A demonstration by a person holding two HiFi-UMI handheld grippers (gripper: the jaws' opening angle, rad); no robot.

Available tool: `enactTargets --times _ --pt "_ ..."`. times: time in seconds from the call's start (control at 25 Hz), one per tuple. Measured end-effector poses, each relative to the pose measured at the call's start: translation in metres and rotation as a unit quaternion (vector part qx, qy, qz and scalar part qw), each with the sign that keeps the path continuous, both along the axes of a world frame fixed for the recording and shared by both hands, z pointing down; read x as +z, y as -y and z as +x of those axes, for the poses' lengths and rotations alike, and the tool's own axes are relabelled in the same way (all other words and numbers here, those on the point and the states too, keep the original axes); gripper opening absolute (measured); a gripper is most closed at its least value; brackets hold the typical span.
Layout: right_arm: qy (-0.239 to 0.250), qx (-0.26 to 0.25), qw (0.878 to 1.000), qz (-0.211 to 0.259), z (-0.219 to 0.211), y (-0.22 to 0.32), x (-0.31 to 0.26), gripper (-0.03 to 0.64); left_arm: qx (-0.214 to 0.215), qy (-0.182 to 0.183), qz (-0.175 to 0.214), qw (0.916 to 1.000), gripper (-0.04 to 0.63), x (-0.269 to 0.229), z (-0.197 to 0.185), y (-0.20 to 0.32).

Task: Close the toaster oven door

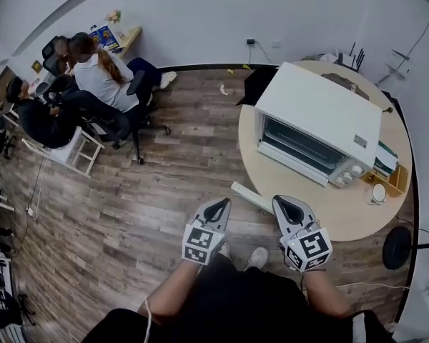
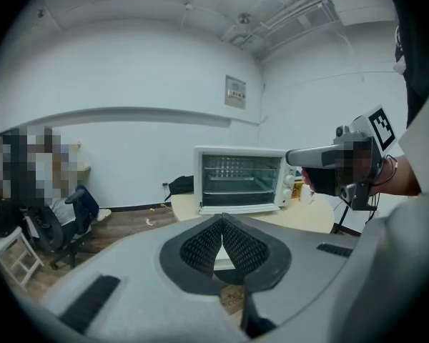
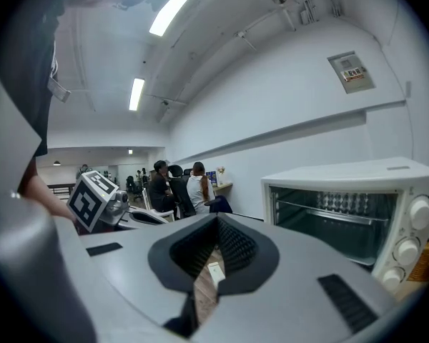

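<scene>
1. The oven (image 1: 322, 106) stands on the far right part of the round table (image 1: 343, 216), with its open mouth facing near-left toward the person.
2. The door (image 1: 282, 174) appears to be dropped flat, with table colour showing through its glass. Its white front bar (image 1: 252, 196) lies at the table's near-left edge, parallel to the oven's face.
3. The bar's long axis runs from far-left to near-right, and the hinge line sits beyond it, along the oven's lower front.
4. The left gripper (image 1: 222, 202) has its jaws pressed together on nothing. It hovers off the table, just near-left of the bar's left end.
5. The right gripper (image 1: 280, 200) also has its tips together and holds nothing. Its nose sits almost at the bar's right end, so it looks slightly the nearer of the two.
6. Both noses point far, with the bar lying crosswise between and just ahead of them.
7. As I judge it, closing means getting under that bar, then swinging it up and away to the far right. Either closed nose could do the push, and no grasp looks necessary.
</scene>
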State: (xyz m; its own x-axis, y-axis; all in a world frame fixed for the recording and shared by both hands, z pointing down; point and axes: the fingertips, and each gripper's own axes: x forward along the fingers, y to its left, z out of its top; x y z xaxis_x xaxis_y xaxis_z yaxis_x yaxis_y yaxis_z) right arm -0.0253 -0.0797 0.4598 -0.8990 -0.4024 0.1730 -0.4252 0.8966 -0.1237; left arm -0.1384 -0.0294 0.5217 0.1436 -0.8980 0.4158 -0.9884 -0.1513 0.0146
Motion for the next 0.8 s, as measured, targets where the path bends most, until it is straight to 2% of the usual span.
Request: enactTargets --times 0.44,0.6,0.8 --pt "-0.017 0.063 0.998 -0.015 -0.027 0.042 0.005 -0.003 0.082 -0.004 -0.017 0.9965 0.006 0.012 -0.022 0.057" --pt "-0.015 0.108 0.994 -0.001 -0.021 0.056 0.001 -0.003 0.125 -0.010 -0.012 0.9920 0.006 0.015 -0.023 0.070" --pt "-0.010 0.159 0.987 0.007 -0.004 0.071 -0.003 -0.003 0.159 -0.003 -0.010 0.9872 0.008 0.022 -0.023 0.087"
